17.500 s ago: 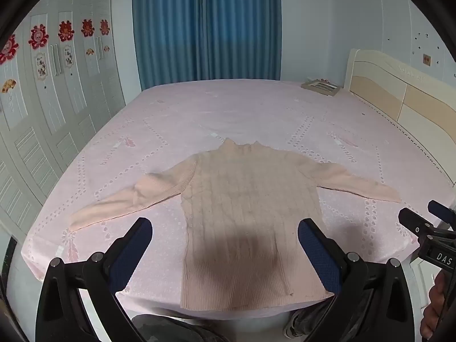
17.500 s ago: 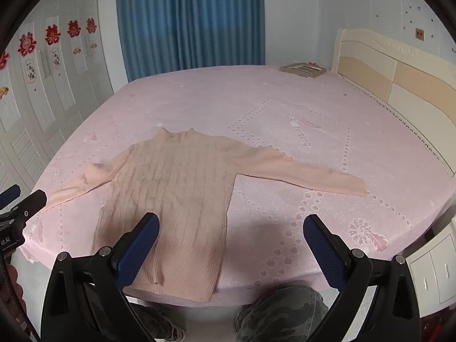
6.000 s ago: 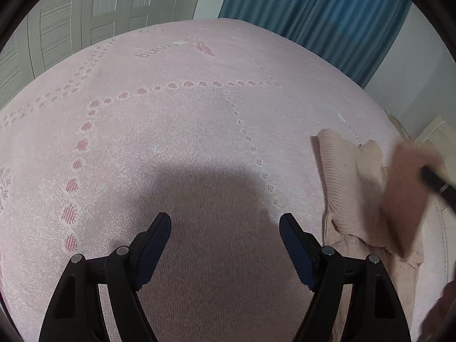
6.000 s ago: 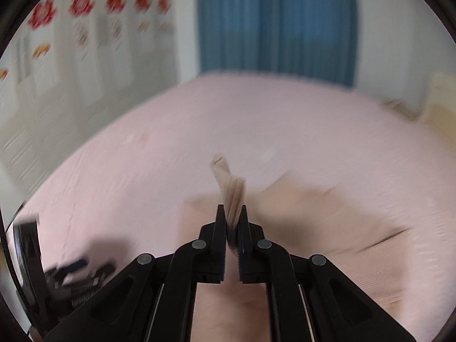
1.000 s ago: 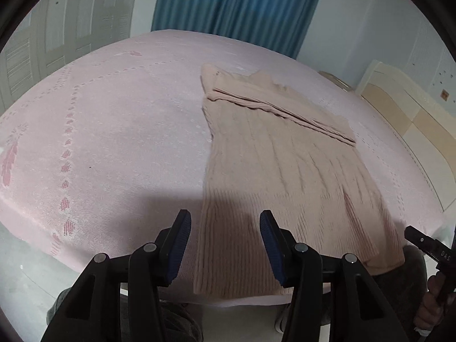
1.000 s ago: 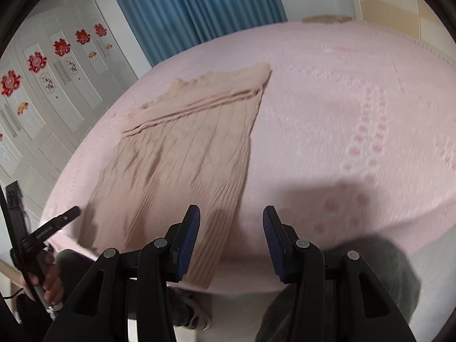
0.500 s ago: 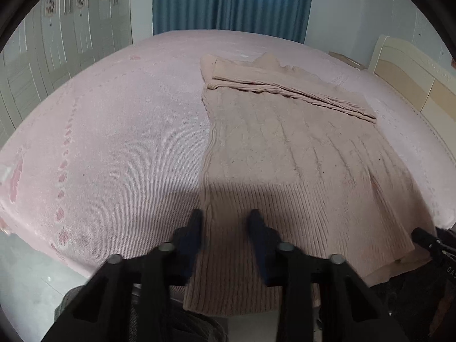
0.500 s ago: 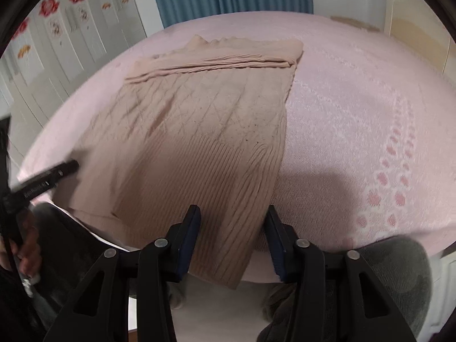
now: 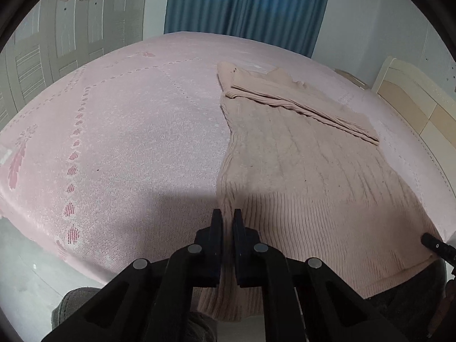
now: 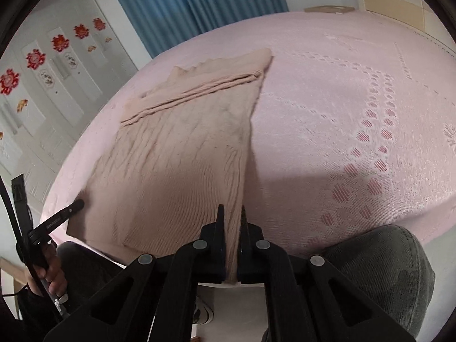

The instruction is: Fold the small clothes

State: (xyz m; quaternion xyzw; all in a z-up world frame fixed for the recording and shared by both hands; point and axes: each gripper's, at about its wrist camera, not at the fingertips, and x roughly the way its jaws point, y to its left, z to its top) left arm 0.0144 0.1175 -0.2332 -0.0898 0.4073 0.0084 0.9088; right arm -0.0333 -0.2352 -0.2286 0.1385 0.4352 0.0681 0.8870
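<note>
A beige knit sweater [image 9: 299, 165] lies on the pink bedspread [image 9: 119, 148], both sleeves folded across its chest. Its ribbed hem hangs over the near bed edge. My left gripper [image 9: 227, 216] is shut on the hem's left corner, cloth pinched between its pads. In the right wrist view the same sweater [image 10: 176, 154] spreads to the left, and my right gripper [image 10: 231, 213] is shut on the hem's right corner, which rises in a taut ridge into the jaws. The left gripper's tip [image 10: 74, 206] shows at the hem's far corner.
Blue curtains [image 9: 245, 5] hang behind the bed, white wardrobe doors [image 9: 71, 28] stand left, a cream headboard [image 9: 419, 99] right. A person's grey-trousered knee [image 10: 382, 259] is under the bed edge, a hand [image 10: 48, 273] holds the other tool.
Both grippers closed from open onto the sweater's hem corners. The right corner now lifts slightly off the bed.
</note>
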